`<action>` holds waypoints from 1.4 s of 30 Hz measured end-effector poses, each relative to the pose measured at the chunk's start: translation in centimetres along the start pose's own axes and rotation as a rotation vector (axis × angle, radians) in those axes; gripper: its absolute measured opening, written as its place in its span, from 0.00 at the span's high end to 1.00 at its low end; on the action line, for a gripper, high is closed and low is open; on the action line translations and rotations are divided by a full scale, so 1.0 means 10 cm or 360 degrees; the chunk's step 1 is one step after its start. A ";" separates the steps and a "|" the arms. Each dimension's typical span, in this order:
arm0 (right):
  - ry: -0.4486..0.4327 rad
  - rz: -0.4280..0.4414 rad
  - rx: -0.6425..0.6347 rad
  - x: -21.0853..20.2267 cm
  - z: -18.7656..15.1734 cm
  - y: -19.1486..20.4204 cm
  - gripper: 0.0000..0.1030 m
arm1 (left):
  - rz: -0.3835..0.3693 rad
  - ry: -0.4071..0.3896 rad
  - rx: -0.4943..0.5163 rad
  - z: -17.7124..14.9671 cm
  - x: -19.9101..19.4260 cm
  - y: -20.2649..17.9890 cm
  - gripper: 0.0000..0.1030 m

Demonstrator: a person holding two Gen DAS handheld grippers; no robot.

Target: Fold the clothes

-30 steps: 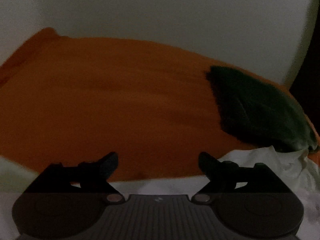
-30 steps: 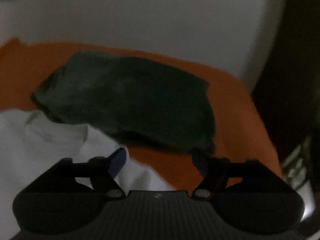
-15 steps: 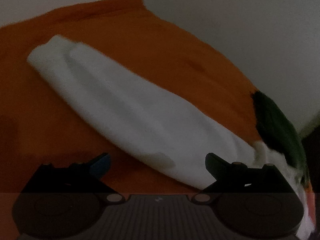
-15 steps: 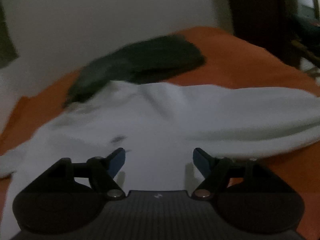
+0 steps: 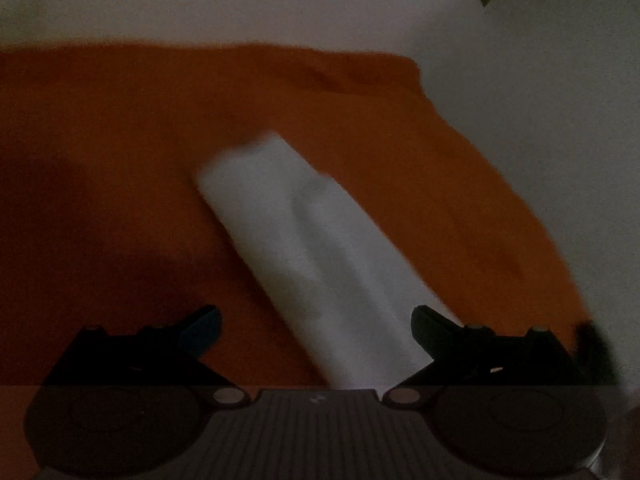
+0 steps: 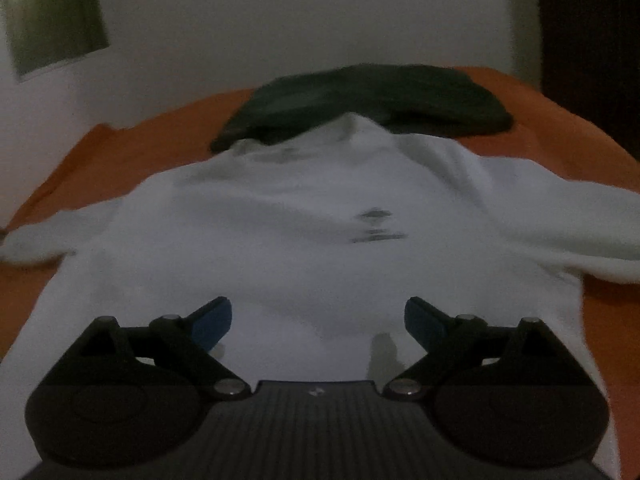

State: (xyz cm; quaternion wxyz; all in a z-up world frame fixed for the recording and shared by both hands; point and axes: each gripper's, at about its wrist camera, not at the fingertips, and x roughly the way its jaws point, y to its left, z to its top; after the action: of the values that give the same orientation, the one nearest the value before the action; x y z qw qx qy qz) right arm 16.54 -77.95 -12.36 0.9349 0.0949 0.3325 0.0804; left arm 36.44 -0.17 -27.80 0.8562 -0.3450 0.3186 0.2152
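A white long-sleeved shirt (image 6: pixel 304 216) lies spread flat on an orange sheet (image 6: pixel 120 144), with a small dark print on its chest and both sleeves out to the sides. My right gripper (image 6: pixel 318 320) hovers open over the shirt's lower body with nothing between its fingers. In the left wrist view one white sleeve (image 5: pixel 304 240) runs diagonally across the orange sheet (image 5: pixel 120 160). My left gripper (image 5: pixel 316 324) is open just above the near part of that sleeve, holding nothing.
A folded dark green garment (image 6: pixel 368 100) lies on the sheet beyond the shirt's collar; its edge (image 5: pixel 592 344) shows at the right of the left wrist view. A pale wall (image 6: pixel 280 20) rises behind the bed, with a window (image 6: pixel 52 20) at the upper left.
Both cameras have swung. The right view now faces the whole shirt straight on from its hem side. The left view has turned so the sleeve runs up from between its fingers.
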 end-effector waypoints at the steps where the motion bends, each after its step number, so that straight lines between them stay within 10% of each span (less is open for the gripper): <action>1: 0.0008 0.0008 -0.0028 0.01 -0.04 0.07 0.07 | 0.0036 -0.0018 -0.0002 0.08 0.01 0.05 0.00; 7: 0.0120 0.0038 0.0049 0.23 -0.23 0.35 0.06 | -0.0082 -0.0062 -0.0370 0.43 0.24 0.48 0.02; 11: 0.0154 -0.0026 0.0067 0.33 -0.21 0.54 0.00 | -0.0177 -0.0087 -0.0574 0.43 0.26 0.65 0.90; 15: 0.0169 -0.0041 0.0057 0.40 -0.19 0.68 0.00 | -0.0182 -0.0155 -0.0568 0.41 0.11 0.75 0.96; 27: 0.0138 -0.0072 0.0057 0.43 -0.26 0.72 0.00 | -0.0222 -0.0444 -0.0569 0.36 -0.53 1.12 0.97; 31: 0.0153 -0.0048 0.0071 0.47 -0.22 0.76 0.00 | -0.0143 -0.0337 -0.0543 0.18 -0.54 1.24 0.95; 35: 0.0167 0.0075 0.0073 0.41 -0.16 0.72 0.00 | -0.0009 -0.0376 -0.0583 0.11 -0.78 1.19 0.59; 39: 0.0164 0.0118 0.0026 0.39 -0.18 0.68 0.00 | -0.0010 -0.0367 -0.0056 0.30 -1.07 0.50 0.44; 42: 0.0124 0.0095 -0.0006 0.43 -0.28 0.67 0.00 | -0.0210 -0.0091 0.0269 0.40 -0.88 -0.14 0.31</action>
State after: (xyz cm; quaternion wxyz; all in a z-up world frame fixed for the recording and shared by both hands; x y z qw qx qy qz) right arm 17.42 -70.20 -15.56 0.9186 0.0998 0.3654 0.1126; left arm 32.69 0.48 -18.79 0.9033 -0.2855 0.2877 0.1406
